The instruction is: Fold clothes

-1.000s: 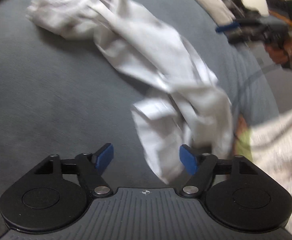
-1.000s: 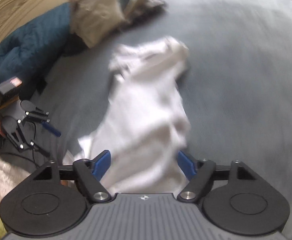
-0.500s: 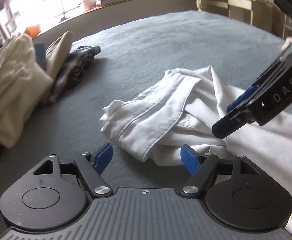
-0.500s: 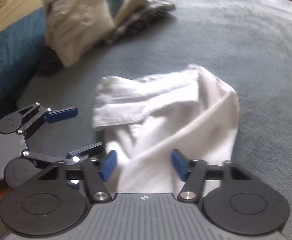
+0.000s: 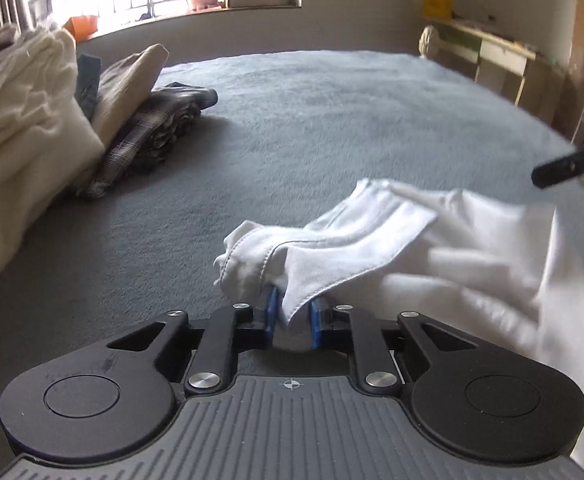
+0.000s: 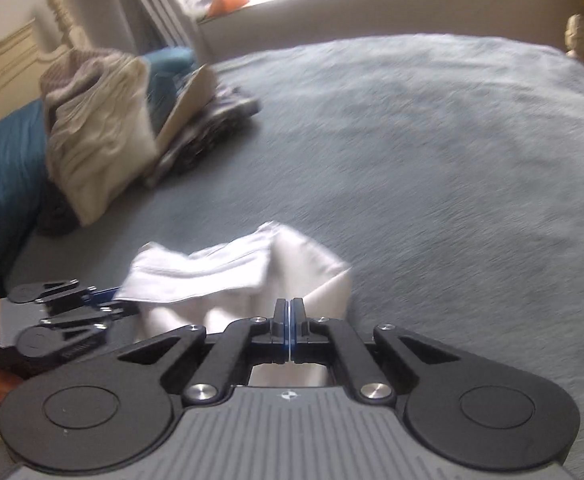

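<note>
A crumpled white garment (image 5: 431, 256) lies on the grey bed cover (image 5: 331, 120). In the left wrist view my left gripper (image 5: 293, 316) is closing its jaws, and a hemmed corner of the garment sits pinched between the blue pads. The same gripper shows at the garment's left edge in the right wrist view (image 6: 92, 304). My right gripper (image 6: 290, 312) is shut, its pads together on a fold of the white garment (image 6: 212, 276), with cloth showing below them. One of the right gripper's fingers (image 5: 571, 164) pokes in at the far right of the left wrist view.
A pile of clothes sits at the left: a cream knit (image 5: 24, 120), a tan piece (image 5: 132, 80) and a plaid one (image 5: 160, 128). A teal blanket (image 6: 4, 168) lies by the headboard (image 6: 8, 64). A desk (image 5: 503, 52) stands beyond the bed's right edge.
Both grippers moved in on the garment and went from wide open to closed on its cloth. Both views now look across the bed toward the window.
</note>
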Demonstrator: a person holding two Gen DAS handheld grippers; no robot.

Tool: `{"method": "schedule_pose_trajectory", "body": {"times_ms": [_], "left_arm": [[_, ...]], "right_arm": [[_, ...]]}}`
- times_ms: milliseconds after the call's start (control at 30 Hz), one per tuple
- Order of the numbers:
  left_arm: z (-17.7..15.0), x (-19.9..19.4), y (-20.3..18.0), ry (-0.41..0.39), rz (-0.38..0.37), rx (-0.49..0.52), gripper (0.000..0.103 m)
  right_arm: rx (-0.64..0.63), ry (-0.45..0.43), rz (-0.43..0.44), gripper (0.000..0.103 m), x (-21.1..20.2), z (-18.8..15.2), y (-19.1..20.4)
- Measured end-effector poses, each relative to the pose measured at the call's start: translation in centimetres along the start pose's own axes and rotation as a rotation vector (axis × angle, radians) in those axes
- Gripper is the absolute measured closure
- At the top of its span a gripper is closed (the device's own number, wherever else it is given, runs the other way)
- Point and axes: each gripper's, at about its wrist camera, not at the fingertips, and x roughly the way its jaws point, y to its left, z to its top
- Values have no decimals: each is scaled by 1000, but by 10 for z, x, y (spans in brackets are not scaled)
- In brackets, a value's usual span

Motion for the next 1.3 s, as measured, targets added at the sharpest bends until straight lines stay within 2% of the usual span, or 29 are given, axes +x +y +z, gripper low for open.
{"method": "schedule_pose_trajectory", "body": {"times_ms": [133, 200, 300, 367, 433, 500, 533, 633, 733, 767, 800, 867, 967, 1000, 1100, 1233, 1300], "left_arm": [[19, 0, 22, 4, -111, -157, 90], [23, 3, 32, 4, -130, -211, 90], [28, 6, 40, -19, -109, -236, 90], [31, 7, 45, -46, -86, -261, 92], [33, 9, 55, -67, -69, -323, 93], [34, 14, 69, -79, -52, -411, 94], [34, 17, 77, -81, -42, -455, 94], [28, 32, 99, -70, -8, -571, 94], [18, 48, 120, -48, 24, -664, 93], [15, 54, 127, -24, 27, -699, 89], [12, 59, 132, -4, 24, -733, 77], [7, 61, 140, 17, -3, -794, 75], [10, 44, 137, 1, 1, -767, 49], [11, 35, 131, -9, 11, -733, 45], [13, 16, 110, 3, -13, -629, 44], [2, -1, 69, 70, -135, -532, 44], [-5, -9, 43, 91, -165, -463, 44]], "right_arm": [[36, -26, -128, 103, 4, 2, -37], [77, -25, -150, 103, 7, 0, -51], [95, -36, -50, 100, 10, 1, -47], [32, -29, 26, 98, 16, 4, -27], [-42, -17, 75, 90, 24, 9, -2], [-104, -13, 108, 77, 35, 12, 21], [-134, -12, 123, 76, 40, 14, 32], [-196, 18, 133, 75, 62, 17, 53], [-183, 72, 136, 71, 85, 18, 60], [-172, 92, 137, 67, 92, 18, 61], [-162, 111, 137, 65, 98, 18, 61], [-169, 129, 134, 65, 103, 15, 63], [-201, 139, 131, 63, 102, 10, 67], [-225, 137, 137, 60, 98, 7, 70], [-300, 138, 139, 59, 91, -2, 77], [-331, 189, 128, 60, 96, -16, 83], [-333, 206, 124, 60, 96, -22, 84]]}}
